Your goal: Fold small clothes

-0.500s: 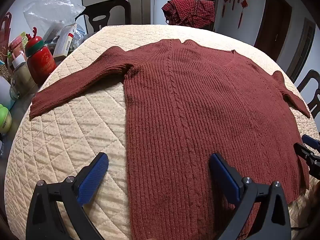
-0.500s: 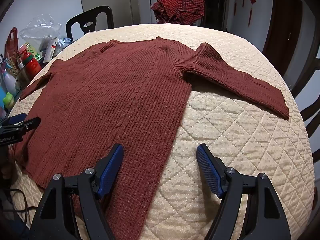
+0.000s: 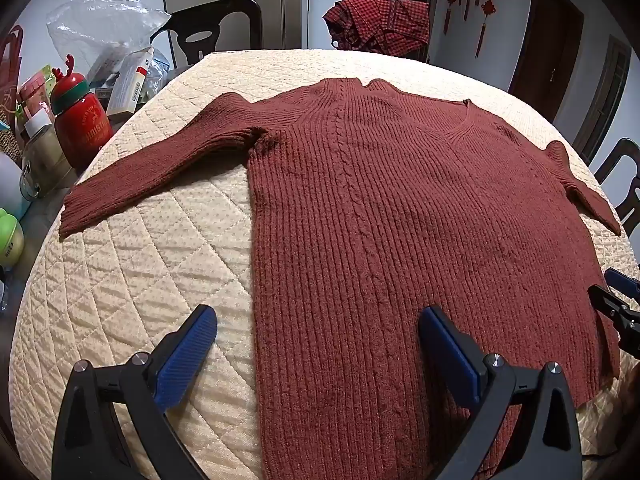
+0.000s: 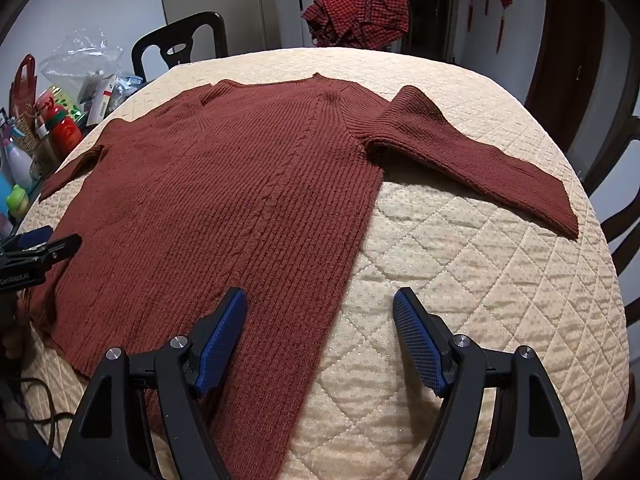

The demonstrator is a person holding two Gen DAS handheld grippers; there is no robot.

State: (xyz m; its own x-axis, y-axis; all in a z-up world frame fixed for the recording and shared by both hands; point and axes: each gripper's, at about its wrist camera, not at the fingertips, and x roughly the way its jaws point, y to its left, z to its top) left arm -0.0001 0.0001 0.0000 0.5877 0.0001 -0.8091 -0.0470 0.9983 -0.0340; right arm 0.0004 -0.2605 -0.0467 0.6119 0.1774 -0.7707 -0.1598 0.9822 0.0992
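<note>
A rust-red ribbed knit sweater (image 3: 400,220) lies flat on the quilted cream table cover (image 3: 140,280), both sleeves spread outward. It also shows in the right wrist view (image 4: 240,208). My left gripper (image 3: 316,344) is open and empty, held above the sweater's lower left side edge. My right gripper (image 4: 320,332) is open and empty, held above the lower right side edge. The right gripper shows at the right rim of the left wrist view (image 3: 616,304), and the left gripper shows at the left rim of the right wrist view (image 4: 36,248).
A red bottle (image 3: 82,124), jars, boxes and a plastic bag (image 3: 104,24) crowd the table's left side. A red plaid garment (image 3: 380,24) hangs on a far chair. Dark chairs (image 3: 216,28) stand around the table.
</note>
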